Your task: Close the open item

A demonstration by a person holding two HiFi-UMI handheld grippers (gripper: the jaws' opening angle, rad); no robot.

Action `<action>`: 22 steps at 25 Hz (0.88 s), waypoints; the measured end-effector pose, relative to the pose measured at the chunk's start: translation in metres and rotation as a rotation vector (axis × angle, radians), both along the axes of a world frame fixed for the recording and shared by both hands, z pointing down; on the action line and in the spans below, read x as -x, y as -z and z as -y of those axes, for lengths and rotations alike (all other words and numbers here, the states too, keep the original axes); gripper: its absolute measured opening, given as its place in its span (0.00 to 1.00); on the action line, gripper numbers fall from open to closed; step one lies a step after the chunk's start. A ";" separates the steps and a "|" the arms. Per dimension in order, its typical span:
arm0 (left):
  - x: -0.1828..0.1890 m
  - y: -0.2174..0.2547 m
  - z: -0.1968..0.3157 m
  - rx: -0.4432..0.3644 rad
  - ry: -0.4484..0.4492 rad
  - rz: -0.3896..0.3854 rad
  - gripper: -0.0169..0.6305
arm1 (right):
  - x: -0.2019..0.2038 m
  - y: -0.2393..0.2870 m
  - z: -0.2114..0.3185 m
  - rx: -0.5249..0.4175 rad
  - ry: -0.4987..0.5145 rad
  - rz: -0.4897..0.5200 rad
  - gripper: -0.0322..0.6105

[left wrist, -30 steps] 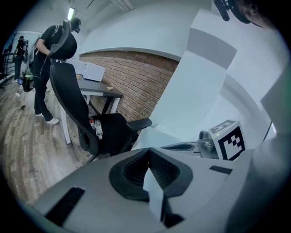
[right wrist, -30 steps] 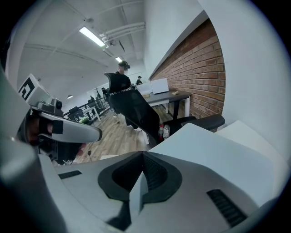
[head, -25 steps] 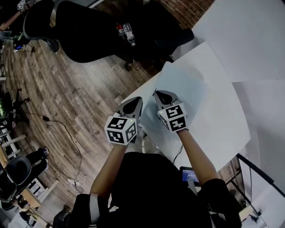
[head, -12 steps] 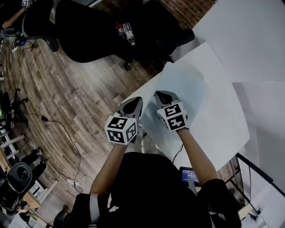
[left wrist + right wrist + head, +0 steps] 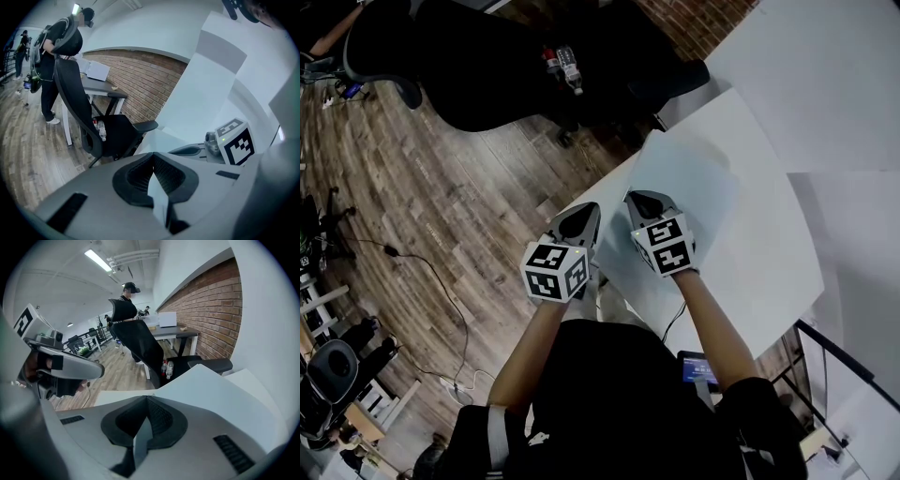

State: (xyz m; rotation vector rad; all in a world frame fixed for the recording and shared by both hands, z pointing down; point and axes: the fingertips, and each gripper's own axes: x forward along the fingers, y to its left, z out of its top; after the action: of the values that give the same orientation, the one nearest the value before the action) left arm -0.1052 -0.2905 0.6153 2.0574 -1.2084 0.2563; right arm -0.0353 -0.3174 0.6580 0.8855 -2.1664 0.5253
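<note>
At the bench point(image 5: 750, 253) edge, L gripper point(image 5: 153, 158) fingers point(image 5: 136, 180) sit pressed together w/ nothing btwn; R gripper point(image 5: 147, 400) fingers point(image 5: 164, 423) likewise together, empty. Both hover side by side, R over the bench, L at its corner. A pale panel point(image 5: 689, 178) lies just ahead of R; can't tell if it's the open item. Black chair point(image 5: 487, 66) beyond.

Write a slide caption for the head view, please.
Left tongs and right tongs, both shut, hover side by side at the white table edge, a black chair beyond.
</note>
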 end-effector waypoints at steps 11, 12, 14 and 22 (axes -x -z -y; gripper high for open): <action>0.000 0.008 0.002 -0.020 -0.011 0.003 0.05 | -0.003 0.005 0.000 0.020 -0.033 0.048 0.11; 0.001 0.010 0.001 -0.023 -0.012 0.004 0.05 | -0.002 0.007 0.000 0.022 -0.036 0.062 0.11; 0.001 0.016 0.001 -0.034 -0.015 0.007 0.05 | -0.002 0.013 -0.001 0.030 -0.045 0.095 0.11; -0.010 0.039 -0.001 -0.079 -0.031 0.016 0.05 | -0.015 0.042 -0.004 -0.005 -0.077 0.142 0.11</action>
State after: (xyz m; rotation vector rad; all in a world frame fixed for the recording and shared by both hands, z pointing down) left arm -0.0948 -0.2891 0.5760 2.1471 -1.2150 0.2432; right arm -0.0200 -0.3131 0.6163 0.9635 -2.2682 0.6381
